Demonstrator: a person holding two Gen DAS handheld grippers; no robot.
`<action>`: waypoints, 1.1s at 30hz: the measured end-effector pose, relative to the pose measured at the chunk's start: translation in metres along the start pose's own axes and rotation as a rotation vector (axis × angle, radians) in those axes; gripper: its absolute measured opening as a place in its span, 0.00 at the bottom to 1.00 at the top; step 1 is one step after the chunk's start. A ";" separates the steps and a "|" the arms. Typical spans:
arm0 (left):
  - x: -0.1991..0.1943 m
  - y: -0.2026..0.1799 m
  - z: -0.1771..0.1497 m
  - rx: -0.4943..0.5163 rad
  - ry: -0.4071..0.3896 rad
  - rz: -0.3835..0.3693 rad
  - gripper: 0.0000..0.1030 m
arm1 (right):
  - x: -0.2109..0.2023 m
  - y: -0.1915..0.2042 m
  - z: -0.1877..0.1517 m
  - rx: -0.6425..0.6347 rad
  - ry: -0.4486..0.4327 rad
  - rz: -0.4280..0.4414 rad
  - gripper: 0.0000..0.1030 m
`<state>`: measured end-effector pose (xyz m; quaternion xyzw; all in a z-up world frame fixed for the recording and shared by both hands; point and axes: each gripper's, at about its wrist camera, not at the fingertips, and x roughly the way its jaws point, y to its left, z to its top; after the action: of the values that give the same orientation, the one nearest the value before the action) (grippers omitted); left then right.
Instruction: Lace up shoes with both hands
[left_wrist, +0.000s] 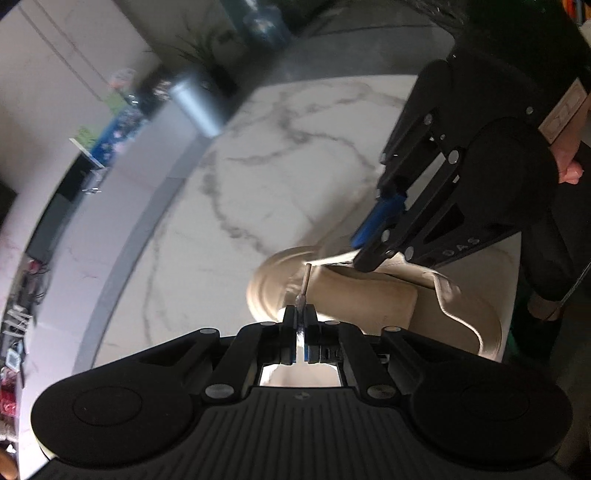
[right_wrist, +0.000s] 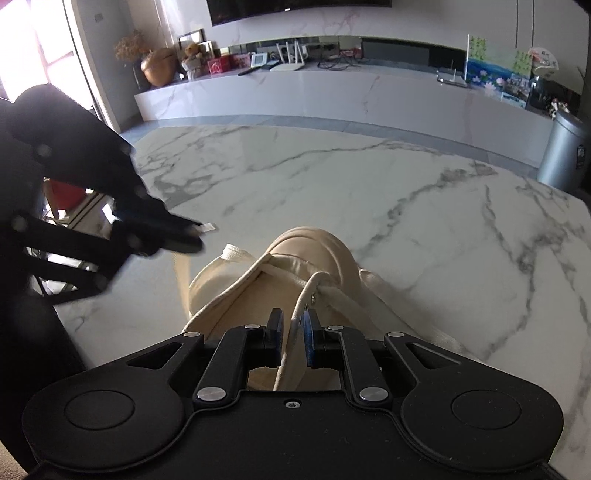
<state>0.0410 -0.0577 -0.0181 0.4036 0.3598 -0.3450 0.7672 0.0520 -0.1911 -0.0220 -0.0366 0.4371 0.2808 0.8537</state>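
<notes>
Cream shoe (right_wrist: 295, 266) on marble table (right_wrist: 406, 206); L gripper (left_wrist: 300, 314) pinching lace tip (left_wrist: 305, 284).

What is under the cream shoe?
The cream shoe rests on the white marble table. The table surface directly below its sole is covered, so nothing there can be seen.

The left gripper (left_wrist: 300, 314) pointed steeply downward, its jaws closed tight on a lace tip. The right gripper (right_wrist: 292, 325) also angled downward, jaws parted slightly, a lace strand passing between them against the right-hand pad. A hand (left_wrist: 569, 162) gripped its handle behind.
</notes>
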 end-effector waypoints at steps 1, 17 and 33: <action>0.005 0.000 0.002 0.009 0.007 -0.012 0.03 | 0.001 -0.001 0.000 0.005 -0.003 0.007 0.11; 0.053 -0.007 0.029 0.096 0.128 -0.091 0.03 | 0.002 -0.032 -0.010 0.107 -0.061 0.041 0.06; 0.070 -0.010 0.034 0.119 0.213 -0.079 0.03 | 0.000 -0.043 -0.018 0.133 -0.097 0.086 0.06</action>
<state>0.0772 -0.1079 -0.0654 0.4684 0.4339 -0.3509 0.6850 0.0608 -0.2325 -0.0408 0.0524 0.4140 0.2891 0.8615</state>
